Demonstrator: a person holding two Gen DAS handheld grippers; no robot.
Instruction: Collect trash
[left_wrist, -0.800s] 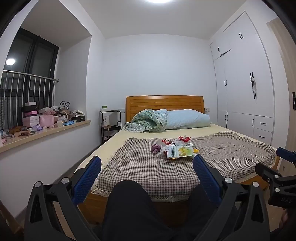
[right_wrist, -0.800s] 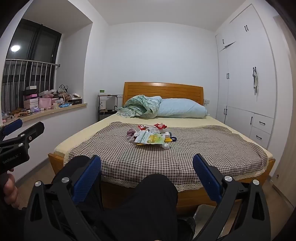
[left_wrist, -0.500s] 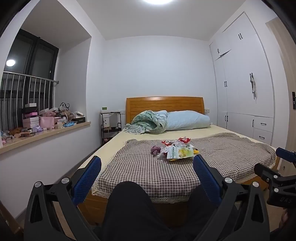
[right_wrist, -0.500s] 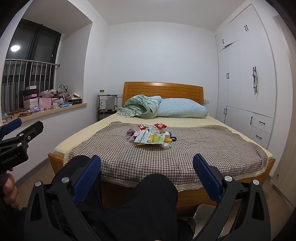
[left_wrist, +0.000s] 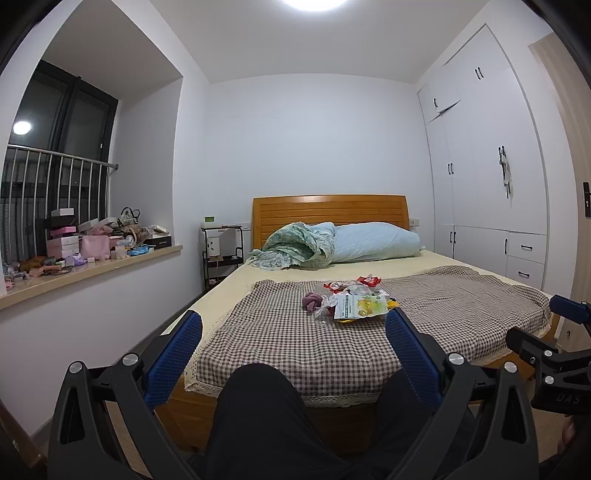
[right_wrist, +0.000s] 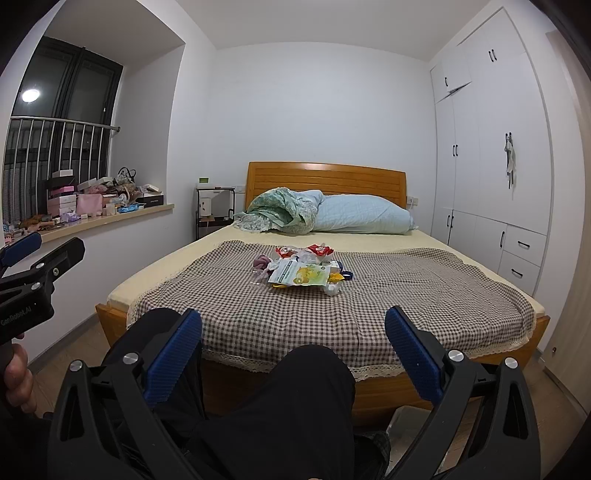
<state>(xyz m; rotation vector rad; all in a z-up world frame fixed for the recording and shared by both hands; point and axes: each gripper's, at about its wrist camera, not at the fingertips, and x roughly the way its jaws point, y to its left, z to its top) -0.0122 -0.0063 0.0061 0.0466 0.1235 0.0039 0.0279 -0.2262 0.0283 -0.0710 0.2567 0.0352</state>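
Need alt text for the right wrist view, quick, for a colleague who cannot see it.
A small pile of wrappers lies mid-bed on a checked blanket, well beyond the right gripper, whose jaws stand open and empty. A person's dark-trousered knee sits between them; the left gripper shows at the left edge.

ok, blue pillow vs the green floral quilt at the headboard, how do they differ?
The pale blue pillow lies stretched out flat and smooth; the green floral quilt is bunched into a rumpled heap. The pillow is plain, while the quilt is patterned with a lacy edge. The pillow sits on the wardrobe side, the quilt on the window side, overlapping the pillow's end. Both rest on the yellow sheet against the wooden headboard.
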